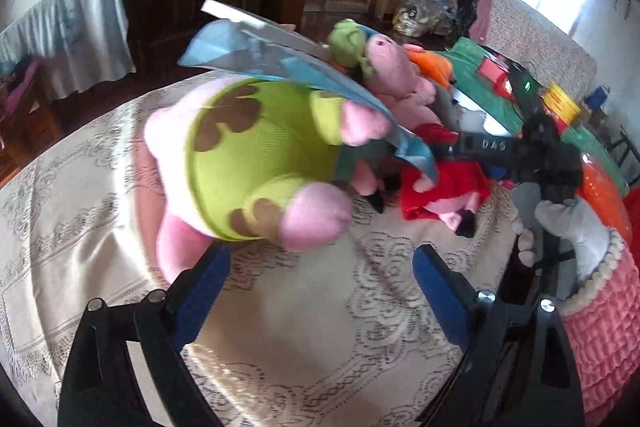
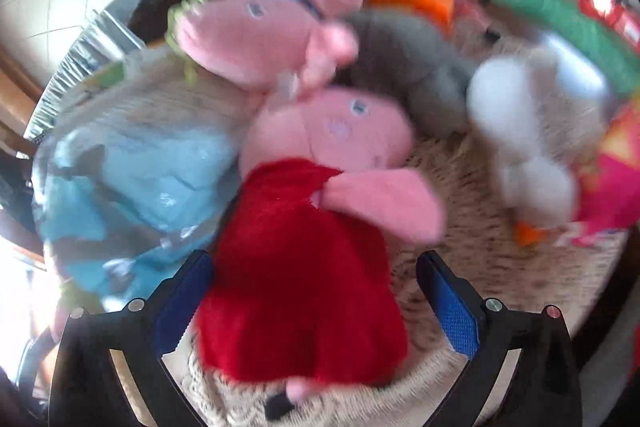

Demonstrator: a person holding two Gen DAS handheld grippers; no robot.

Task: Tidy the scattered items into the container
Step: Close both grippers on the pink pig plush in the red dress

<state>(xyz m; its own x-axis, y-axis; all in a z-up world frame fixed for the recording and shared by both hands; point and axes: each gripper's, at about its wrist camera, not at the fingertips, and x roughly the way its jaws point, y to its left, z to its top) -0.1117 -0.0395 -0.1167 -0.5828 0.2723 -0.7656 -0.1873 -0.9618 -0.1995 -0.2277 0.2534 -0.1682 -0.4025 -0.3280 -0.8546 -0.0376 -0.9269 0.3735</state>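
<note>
Left gripper (image 1: 320, 275): fingers spread, empty, above lace-covered bench (image 1: 300, 327). Right gripper (image 2: 316, 303): fingers spread, red-dressed pig plush (image 2: 304, 267) between them, contact unclear.

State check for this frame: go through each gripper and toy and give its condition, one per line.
Left gripper: open, nothing between its pads.
Right gripper: open, straddling the red-dress pig, pads not pressing.
Red-dress pig plush: lying flat on the tablecloth.
Pink plush in green shorts: lying on its side, partly under the blue bag.
Blue bag: crumpled, lying beside the pig.
</note>
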